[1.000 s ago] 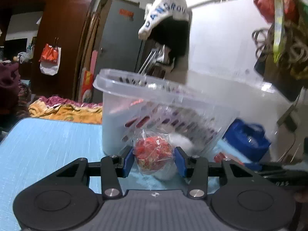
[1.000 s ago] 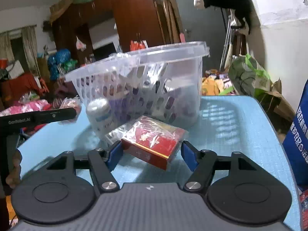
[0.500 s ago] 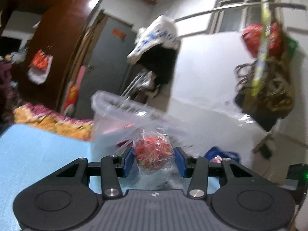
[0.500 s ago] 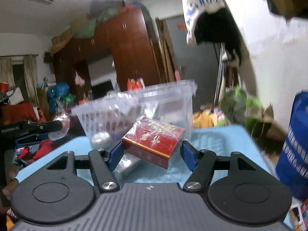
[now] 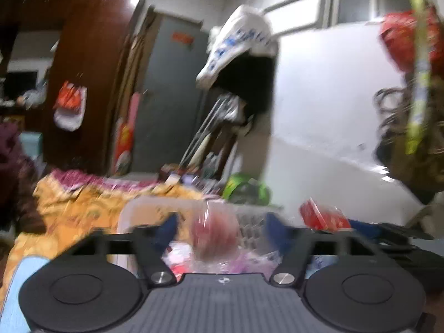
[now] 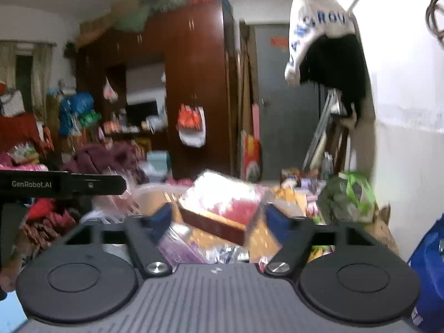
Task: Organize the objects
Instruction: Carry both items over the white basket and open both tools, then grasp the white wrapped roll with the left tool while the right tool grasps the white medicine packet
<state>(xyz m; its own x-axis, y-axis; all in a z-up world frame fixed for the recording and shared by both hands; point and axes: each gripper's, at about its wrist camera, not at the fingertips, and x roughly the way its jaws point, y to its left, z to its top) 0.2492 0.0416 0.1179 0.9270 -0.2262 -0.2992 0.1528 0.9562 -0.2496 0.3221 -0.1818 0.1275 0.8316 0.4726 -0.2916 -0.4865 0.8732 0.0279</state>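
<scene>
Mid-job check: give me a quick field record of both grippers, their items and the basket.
left gripper: jaws have just opened wide; pads clear of the item
left item: clear bag of red pieces, blurred, between the jaws above the basket
right gripper: jaws have just opened wide
right item: red wrapped box, tilted, between the jaws, ungripped
basket: clear plastic, below both grippers, already holds packets
image quality: motion blur
</scene>
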